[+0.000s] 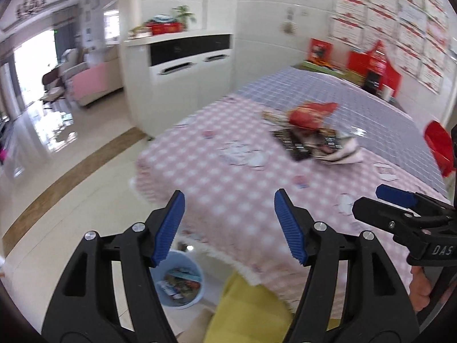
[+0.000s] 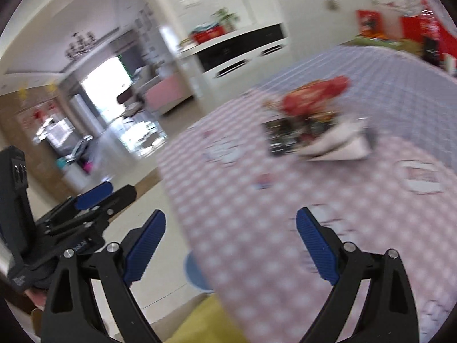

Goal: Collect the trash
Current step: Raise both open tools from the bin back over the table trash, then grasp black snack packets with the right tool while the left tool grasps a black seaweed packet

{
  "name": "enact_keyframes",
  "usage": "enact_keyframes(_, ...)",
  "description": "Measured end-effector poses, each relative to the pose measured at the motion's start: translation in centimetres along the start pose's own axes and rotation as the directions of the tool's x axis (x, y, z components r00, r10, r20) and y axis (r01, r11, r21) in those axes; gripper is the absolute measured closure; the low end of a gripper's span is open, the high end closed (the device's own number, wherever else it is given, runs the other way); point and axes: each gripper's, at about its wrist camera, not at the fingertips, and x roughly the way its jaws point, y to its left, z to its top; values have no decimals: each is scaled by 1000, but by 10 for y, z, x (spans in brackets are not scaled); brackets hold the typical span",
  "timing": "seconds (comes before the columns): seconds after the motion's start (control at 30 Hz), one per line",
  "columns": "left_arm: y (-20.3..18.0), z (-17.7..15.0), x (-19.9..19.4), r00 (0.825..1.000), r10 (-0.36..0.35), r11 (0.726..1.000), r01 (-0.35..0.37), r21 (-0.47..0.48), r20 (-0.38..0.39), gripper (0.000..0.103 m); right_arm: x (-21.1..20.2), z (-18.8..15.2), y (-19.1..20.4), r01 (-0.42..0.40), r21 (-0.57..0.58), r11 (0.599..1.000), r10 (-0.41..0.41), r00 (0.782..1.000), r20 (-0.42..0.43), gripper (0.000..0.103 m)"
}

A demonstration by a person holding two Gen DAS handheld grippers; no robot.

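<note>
left gripper (image 1: pixel 230 223): matt black plastic arms, ribbed blue rubbery pads, shiny metal rivets
right gripper (image 2: pixel 231 245): same matt black plastic, finely ribbed blue pads
worktop (image 1: pixel 228 188) beyond both grippers: soft checked cloth cover, matt
trash pile (image 1: pixel 311 131) ahead of the grippers: crumpled glossy wrappers, white paper
bin (image 1: pixel 182 283) below the left gripper: smooth pale blue plastic
floor (image 1: pixel 71 171) to its left: glossy polished tile

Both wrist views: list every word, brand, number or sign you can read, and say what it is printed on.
"DAS": white letters on the black body of the right gripper, cut off at the picture's edge.
Sheets on the wall: red headings, too small to read.
Red boxes behind the table: print blurred.
Wrappers on the tablecloth: blurred, unreadable.
Left gripper in the right wrist view: small white mark, unreadable.
</note>
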Motion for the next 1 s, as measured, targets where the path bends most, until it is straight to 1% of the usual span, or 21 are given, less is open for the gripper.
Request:
enact_keyframes(0.13,-35,11,22,998,-61,997,62,44,-29,37,-14,-1,-33,97,41,994,-98,995,19,12)
enact_keyframes(0.27,-53,18,43,994,-92,994,94,51,-54,36,-19,2,-52,173,50,984,-174,984,23,12)
enact_keyframes(0.37,-57,25,58,992,-98,994,101,30,-80,36,-11,14,-57,221,26,975,-222,975,22,12)
enact_keyframes(0.43,-55,28,67,991,-95,995,98,23,-94,36,1,25,-57,279,-1,960,-279,960,19,12)
enact_keyframes(0.53,-48,31,80,991,-73,997,74,1,-114,35,25,41,-53,316,-52,947,-316,949,16,12)
enact_keyframes(0.6,-41,32,86,989,-73,997,72,-8,-128,35,35,49,-51,312,-69,948,-312,950,15,12)
enact_keyframes(0.73,-25,38,101,985,-65,998,61,-33,-158,35,72,65,-46,280,-105,954,-284,959,-23,12)
enact_keyframes(0.83,-13,42,110,983,-69,997,62,-50,-171,34,92,72,-41,264,-130,956,-271,961,-44,12)
enact_keyframes(0.93,-3,45,119,980,-78,995,64,-79,-183,34,107,80,-38,237,-147,960,-245,969,-36,12)
enact_keyframes(1.0,1,47,126,977,-81,994,65,-85,-199,34,118,86,-37,249,-180,952,-260,965,-40,12)
